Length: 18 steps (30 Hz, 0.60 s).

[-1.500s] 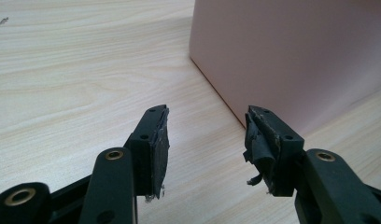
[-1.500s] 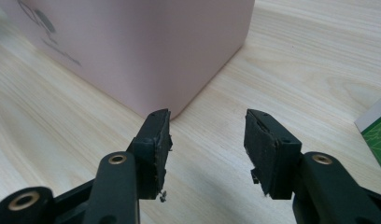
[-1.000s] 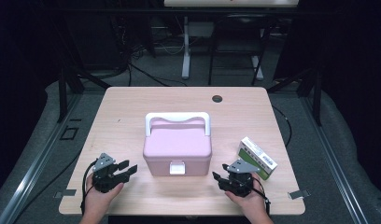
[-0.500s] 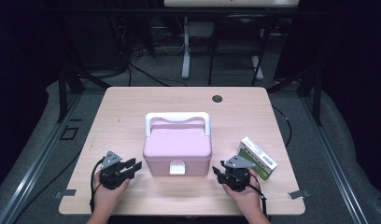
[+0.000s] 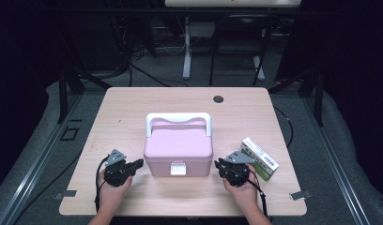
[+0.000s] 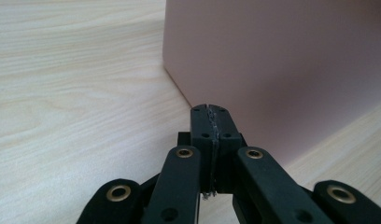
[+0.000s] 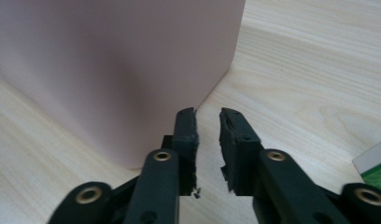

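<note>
The left gripper (image 5: pixel 139 163) sits low on the counter (image 5: pixel 133 108) with its jaws pressed together and nothing between them, its tip just beside the front left corner of the pink box (image 5: pixel 179 145). The right gripper (image 5: pixel 218 164) mirrors it at the front right corner, jaws parted by a narrow gap and also empty. In the left gripper view, the left gripper (image 6: pixel 211 122) points at the box (image 6: pixel 282 60) wall from very close; I cannot tell whether it touches. In the right gripper view, the right gripper (image 7: pixel 207 122) has its inner jaw right against the corner of the box (image 7: pixel 118 60).

As for progress, little looks done: the box stands shut in the middle of the counter, its white latch (image 5: pixel 178 168) down at the front and its white handle (image 5: pixel 179 117) lying back over the lid. Both hands seem only to be bracketing it, so any opening, lifting or shifting is probably all ahead (the latch looks like the likely first target).

Room is mixed. The near counter edge runs close under both hands, leaving little space to draw back. Left of the left gripper the counter is bare wood. To the right, a green and white carton (image 5: pixel 260 158) lies just beside the right gripper, its corner visible as the carton (image 7: pixel 373 168) in that gripper's view, so a swing outward there could knock it. Behind the box the counter is open up to a dark grommet (image 5: pixel 218 99).
</note>
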Tool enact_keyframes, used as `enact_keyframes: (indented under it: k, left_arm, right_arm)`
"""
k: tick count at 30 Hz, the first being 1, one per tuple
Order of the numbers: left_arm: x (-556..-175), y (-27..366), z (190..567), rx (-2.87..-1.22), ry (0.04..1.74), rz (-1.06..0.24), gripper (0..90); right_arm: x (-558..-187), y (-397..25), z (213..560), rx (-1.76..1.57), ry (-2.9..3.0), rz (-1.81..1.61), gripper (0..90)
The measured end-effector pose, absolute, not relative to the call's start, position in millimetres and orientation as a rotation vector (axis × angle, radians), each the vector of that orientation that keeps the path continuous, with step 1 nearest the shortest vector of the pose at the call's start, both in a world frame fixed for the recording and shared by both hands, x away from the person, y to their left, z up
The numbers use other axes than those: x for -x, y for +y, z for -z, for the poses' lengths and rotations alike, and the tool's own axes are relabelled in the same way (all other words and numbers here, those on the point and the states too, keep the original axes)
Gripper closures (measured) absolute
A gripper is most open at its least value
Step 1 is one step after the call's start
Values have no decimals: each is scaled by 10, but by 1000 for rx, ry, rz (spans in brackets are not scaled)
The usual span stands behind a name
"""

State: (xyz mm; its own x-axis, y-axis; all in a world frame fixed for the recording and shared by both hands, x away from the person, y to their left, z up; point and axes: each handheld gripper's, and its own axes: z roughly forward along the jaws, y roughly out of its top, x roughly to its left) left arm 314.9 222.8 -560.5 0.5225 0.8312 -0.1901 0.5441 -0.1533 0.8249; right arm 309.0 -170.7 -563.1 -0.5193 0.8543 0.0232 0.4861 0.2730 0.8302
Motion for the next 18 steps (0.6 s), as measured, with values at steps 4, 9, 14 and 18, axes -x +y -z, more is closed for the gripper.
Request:
enact_keyframes:
  k: [4, 9, 14, 18]
  left_arm:
    - [-3167, 2211, 5591, -1829, 1129, -399, 900]
    - [-3195, 2202, 5594, -1821, 1138, -399, 900]
    - [-3169, 2156, 5578, -1811, 1111, -387, 900]
    - [-3148, 2117, 5567, -1815, 1089, -387, 900]
  right_arm:
    - [-3141, -1685, 5618, -1229, 2104, -1181, 869]
    - [-3160, -1635, 5609, -1211, 2114, -1194, 897]
    - [-3136, -1601, 5602, -1180, 2122, -1210, 898]
    - [-3119, -1583, 5601, -1172, 2126, -1199, 899]
